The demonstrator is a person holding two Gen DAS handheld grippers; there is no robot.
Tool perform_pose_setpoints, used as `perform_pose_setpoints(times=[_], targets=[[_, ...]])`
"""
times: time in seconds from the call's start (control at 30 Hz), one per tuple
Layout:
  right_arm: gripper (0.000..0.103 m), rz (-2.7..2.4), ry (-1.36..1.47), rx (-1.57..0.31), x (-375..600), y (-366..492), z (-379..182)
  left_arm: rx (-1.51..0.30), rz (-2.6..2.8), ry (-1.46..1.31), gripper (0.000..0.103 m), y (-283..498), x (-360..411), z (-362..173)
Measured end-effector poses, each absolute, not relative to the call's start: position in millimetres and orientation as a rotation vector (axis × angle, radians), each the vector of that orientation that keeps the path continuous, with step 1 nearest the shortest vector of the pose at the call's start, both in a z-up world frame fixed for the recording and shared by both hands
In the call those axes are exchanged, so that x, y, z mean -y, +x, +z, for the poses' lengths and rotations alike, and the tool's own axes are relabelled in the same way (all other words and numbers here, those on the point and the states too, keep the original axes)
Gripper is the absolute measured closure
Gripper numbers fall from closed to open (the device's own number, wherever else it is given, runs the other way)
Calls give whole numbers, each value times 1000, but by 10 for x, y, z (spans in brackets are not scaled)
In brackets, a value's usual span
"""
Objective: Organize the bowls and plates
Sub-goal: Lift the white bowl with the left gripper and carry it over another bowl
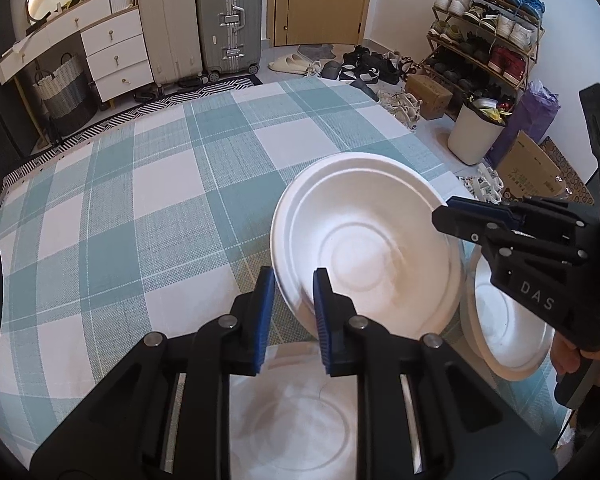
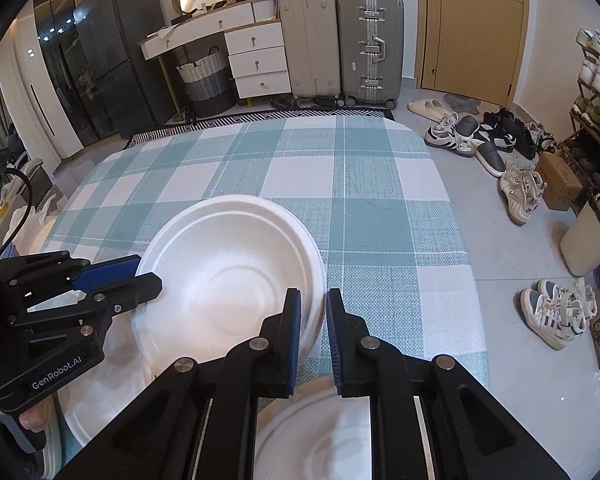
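Together, a white foam bowl is held tilted above the checked bench, pinched at 7 o'clock by the left hand-held gripper and at 3 o'clock by the right hand-held gripper.

The bowl looks like matt white moulded paper pulp; the checked tablecloth is coarse woven cloth.
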State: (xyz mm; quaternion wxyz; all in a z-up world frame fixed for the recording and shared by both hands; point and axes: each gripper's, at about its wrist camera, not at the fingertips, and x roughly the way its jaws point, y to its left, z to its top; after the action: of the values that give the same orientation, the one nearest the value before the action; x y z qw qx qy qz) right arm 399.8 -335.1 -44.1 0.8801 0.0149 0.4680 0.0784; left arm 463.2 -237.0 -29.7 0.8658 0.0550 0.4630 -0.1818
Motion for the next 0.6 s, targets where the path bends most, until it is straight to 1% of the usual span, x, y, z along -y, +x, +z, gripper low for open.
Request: perform_pose_setpoints(times=[0.33, 0.6], targets=[[90, 162, 40, -923, 3380, 3922, -234, -938, -381, 114, 86, 4547, 2381, -122], [90, 167, 40, -876, 3345, 3747, 31, -904, -376, 109, 86, 4338, 2324, 128]])
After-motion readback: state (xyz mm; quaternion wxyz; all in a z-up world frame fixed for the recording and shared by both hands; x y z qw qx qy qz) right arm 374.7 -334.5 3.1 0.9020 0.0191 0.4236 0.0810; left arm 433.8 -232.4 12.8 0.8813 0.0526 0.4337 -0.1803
